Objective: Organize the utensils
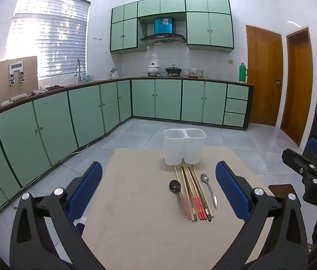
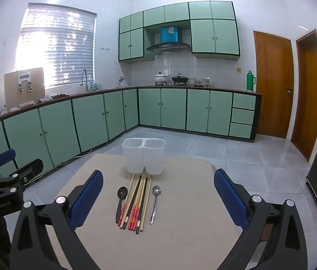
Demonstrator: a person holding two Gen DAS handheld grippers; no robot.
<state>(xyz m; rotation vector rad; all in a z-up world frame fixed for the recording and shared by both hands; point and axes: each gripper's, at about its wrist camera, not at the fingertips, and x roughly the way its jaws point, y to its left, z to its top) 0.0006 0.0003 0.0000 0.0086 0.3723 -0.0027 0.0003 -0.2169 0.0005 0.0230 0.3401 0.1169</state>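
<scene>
A white two-compartment utensil holder point(image 1: 184, 146) point(image 2: 143, 155) stands upright at the far end of a beige table point(image 1: 136, 202) point(image 2: 180, 236). In front of it lie several chopsticks point(image 1: 193, 193) point(image 2: 137, 202) side by side, a black spoon point(image 1: 176, 190) point(image 2: 121, 199) on their left and a metal spoon point(image 1: 209, 187) point(image 2: 155, 202) on their right. My left gripper point(image 1: 158, 186) is open and empty, above the table, near side of the utensils. My right gripper point(image 2: 158, 193) is open and empty, with the utensils between its blue pads point(image 2: 230, 198).
The right gripper's body point(image 1: 311, 180) shows at the right edge of the left wrist view; the left gripper's body point(image 2: 3, 189) shows at the left of the right wrist view. Green kitchen cabinets point(image 1: 91, 110) run along the far walls. A tiled floor point(image 2: 248, 157) surrounds the table.
</scene>
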